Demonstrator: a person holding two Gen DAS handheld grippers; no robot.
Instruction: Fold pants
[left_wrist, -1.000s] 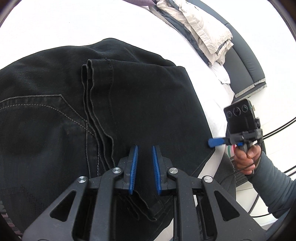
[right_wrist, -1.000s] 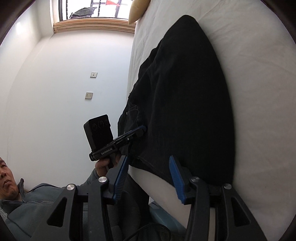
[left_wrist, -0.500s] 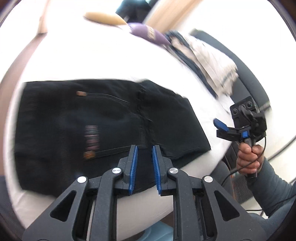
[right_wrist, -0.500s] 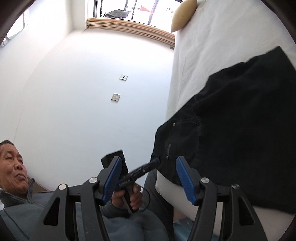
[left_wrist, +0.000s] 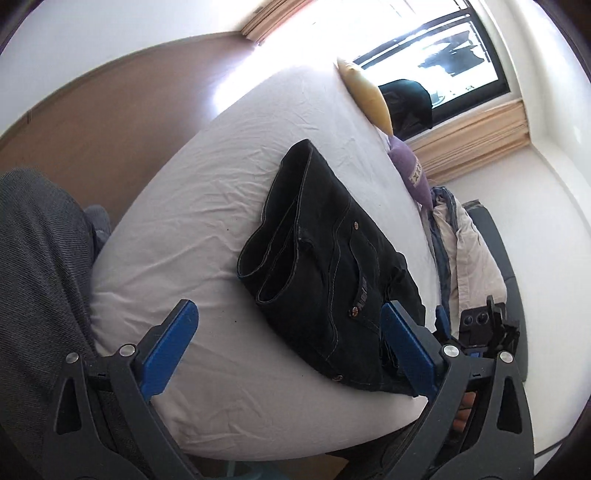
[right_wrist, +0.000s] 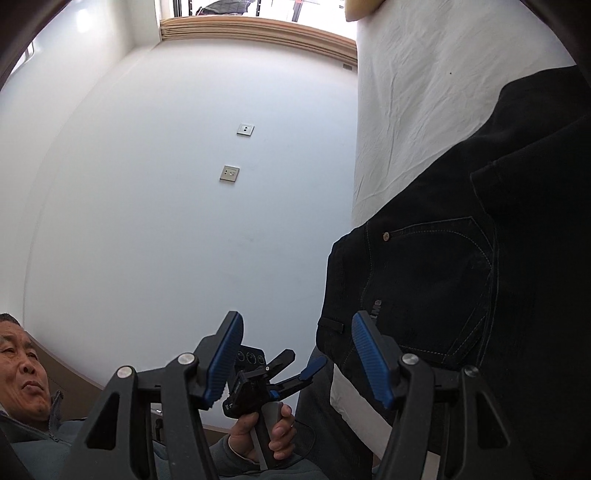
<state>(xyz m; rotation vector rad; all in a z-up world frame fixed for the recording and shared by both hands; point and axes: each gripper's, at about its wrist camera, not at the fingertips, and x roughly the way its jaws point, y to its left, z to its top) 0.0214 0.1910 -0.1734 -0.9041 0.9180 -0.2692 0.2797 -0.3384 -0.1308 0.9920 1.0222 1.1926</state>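
The black jeans (left_wrist: 328, 258) lie folded in a compact stack on the white bed (left_wrist: 207, 229), near its front right corner. In the right wrist view the jeans (right_wrist: 461, 258) fill the right side, back pocket up. My left gripper (left_wrist: 291, 347) is open and empty, held back from the bed's near edge. My right gripper (right_wrist: 299, 354) is open and empty, off the bed corner. The left gripper also shows in the right wrist view (right_wrist: 295, 369), jaws apart. The right gripper's body shows at the left wrist view's right edge (left_wrist: 484, 328).
A yellow pillow (left_wrist: 365, 92) and a purple cushion (left_wrist: 410, 173) lie at the bed's far side. A pile of beige and blue clothes (left_wrist: 465, 243) rests on a dark chair to the right. The person's legs (left_wrist: 37, 266) are on the left. A white wall (right_wrist: 184, 184) with sockets stands beyond.
My left gripper let go of the jeans, opened wide and pulled back and up from the bed. My right gripper also drew back from the jeans and stayed open.
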